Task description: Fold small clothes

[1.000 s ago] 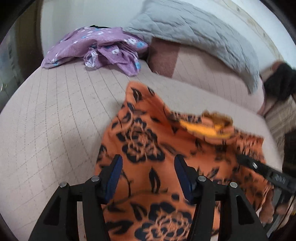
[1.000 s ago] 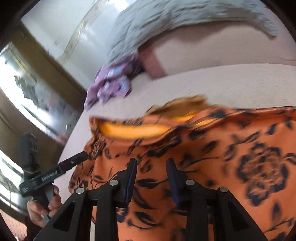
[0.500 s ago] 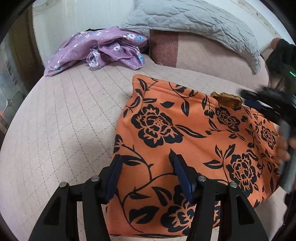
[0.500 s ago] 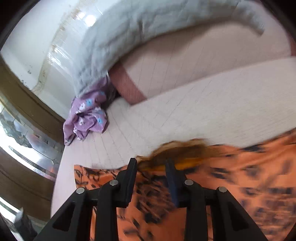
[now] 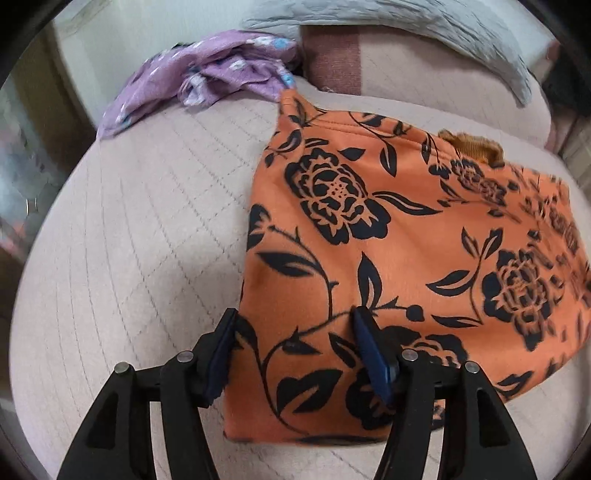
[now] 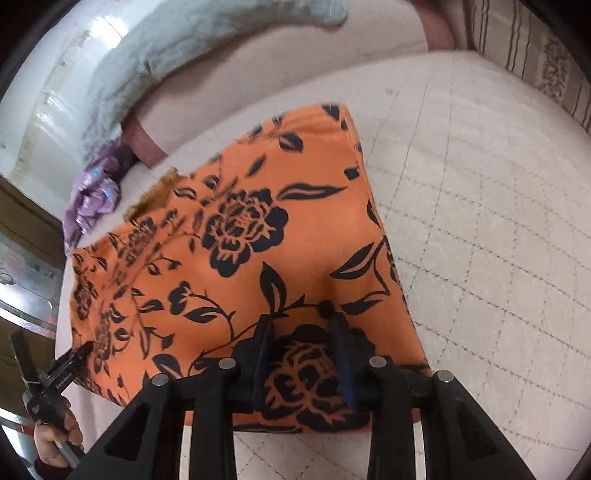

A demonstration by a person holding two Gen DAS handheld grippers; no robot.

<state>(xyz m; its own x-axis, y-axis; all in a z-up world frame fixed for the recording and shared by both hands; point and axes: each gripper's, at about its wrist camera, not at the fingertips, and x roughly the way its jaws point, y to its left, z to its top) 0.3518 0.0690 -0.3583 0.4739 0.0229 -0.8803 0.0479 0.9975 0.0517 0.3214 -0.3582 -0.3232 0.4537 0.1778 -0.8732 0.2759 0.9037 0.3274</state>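
Orange floral garment [image 5: 399, 236] lies folded flat on the bed [image 5: 140, 206], left claw [image 5: 295, 354] opening above it, right claw [image 6: 301, 354] part-open and empty, while the purple garment [image 5: 207, 77] waits crumpled.

Orange garment [image 5: 424, 236] with black flowers lies folded flat on the quilted bed.

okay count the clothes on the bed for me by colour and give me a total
Orange with black flowers: 1, the orange garment lying flat on the bed.
Purple with small flowers: 1, the purple garment crumpled near the grey pillow.
Total: 2
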